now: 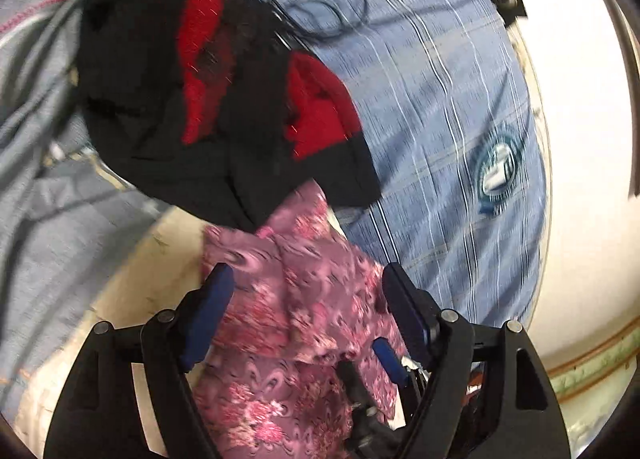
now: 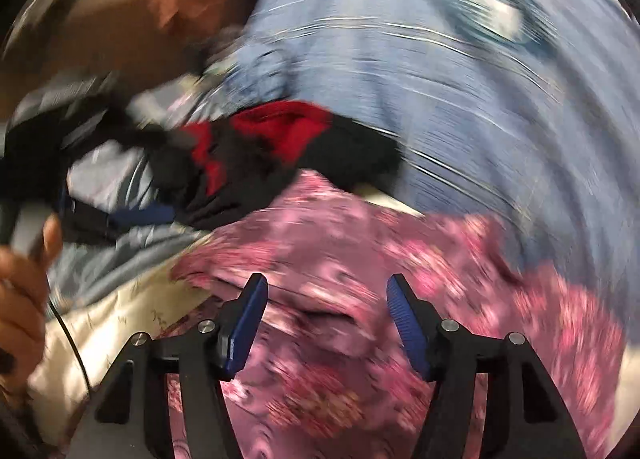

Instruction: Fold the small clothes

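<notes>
A pink flowered garment (image 1: 296, 299) lies crumpled on a cream surface, right under my left gripper (image 1: 306, 277), whose blue-padded jaws are open above it and hold nothing. The right gripper's blue finger (image 1: 390, 359) pokes in at the cloth's right edge. In the blurred right wrist view the same pink garment (image 2: 360, 259) fills the lower half, and my right gripper (image 2: 328, 287) is open over it. A black and red garment (image 1: 224, 99) lies just beyond the pink one; it also shows in the right wrist view (image 2: 272, 147).
A blue striped cloth with a round badge (image 1: 440, 139) lies to the right, a grey-blue cloth (image 1: 52, 199) to the left. Black cables (image 1: 320, 19) cross the far side. The person's hand (image 2: 20, 291) holding the left gripper is at the left edge.
</notes>
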Available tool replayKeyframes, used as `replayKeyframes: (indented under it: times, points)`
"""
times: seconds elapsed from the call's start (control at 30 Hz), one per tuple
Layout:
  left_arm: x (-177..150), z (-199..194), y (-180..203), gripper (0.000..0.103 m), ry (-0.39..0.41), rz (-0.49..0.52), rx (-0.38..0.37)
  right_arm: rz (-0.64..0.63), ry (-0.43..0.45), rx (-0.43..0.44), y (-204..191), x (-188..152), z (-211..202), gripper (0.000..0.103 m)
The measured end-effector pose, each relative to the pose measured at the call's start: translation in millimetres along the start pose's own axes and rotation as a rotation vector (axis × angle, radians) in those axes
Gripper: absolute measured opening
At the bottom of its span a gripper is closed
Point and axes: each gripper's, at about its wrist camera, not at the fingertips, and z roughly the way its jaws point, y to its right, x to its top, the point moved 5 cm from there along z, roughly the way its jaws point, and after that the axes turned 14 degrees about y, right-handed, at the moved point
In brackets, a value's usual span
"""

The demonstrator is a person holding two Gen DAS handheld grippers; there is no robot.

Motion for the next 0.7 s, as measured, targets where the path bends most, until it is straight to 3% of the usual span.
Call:
replayKeyframes:
  times: [0.13, 0.2, 0.3, 0.33, 0.37, 0.47, 0.6, 0.7]
  points:
    - [16.8, -11.2, -9.7, 0.076, 0.041, -0.028, -0.004, -0.267, -0.051, 0.002, -49.5, -2.8, 28.6, 0.064]
    - [21.6, -12.5, -11.9, 0.076, 0.053, -0.043, -0.004, -0.341, -0.058, -0.034, -58.5, -7.0, 37.5, 0.063]
    - [19.7, -9.9, -13.8, 0.076, 0.031, -0.058, -0.016, -0.376, -0.07, -0.063, -65.4, -8.7, 51.5, 0.054]
    - [17.3, -8.5, -12.7, 0.076, 0.019, -0.057, -0.021, -0.355, -0.065, -0.047, -65.6, -6.9, 53.0, 0.033]
    - [13.5, -5.8, -10.6, 0.076, 0.005, -0.055, -0.027, -0.33, -0.066, -0.041, -65.0, -6.5, 51.6, 0.005]
    - [-3.2, 0.1, -2.4, 0.076, -0.045, -0.043, -0.053, -0.095, -0.034, -0.005, -36.9, 2.3, 37.0, 0.005]
    - [-41.5, 14.1, 18.7, 0.076, -0.141, -0.019, -0.107, 0.303, 0.036, -0.028, 38.1, -1.2, 4.8, 0.005]
    - [-75.2, 29.8, 31.0, 0.085, -0.234, -0.024, -0.149, 0.562, 0.067, -0.065, 99.0, -22.3, -16.5, 0.005]
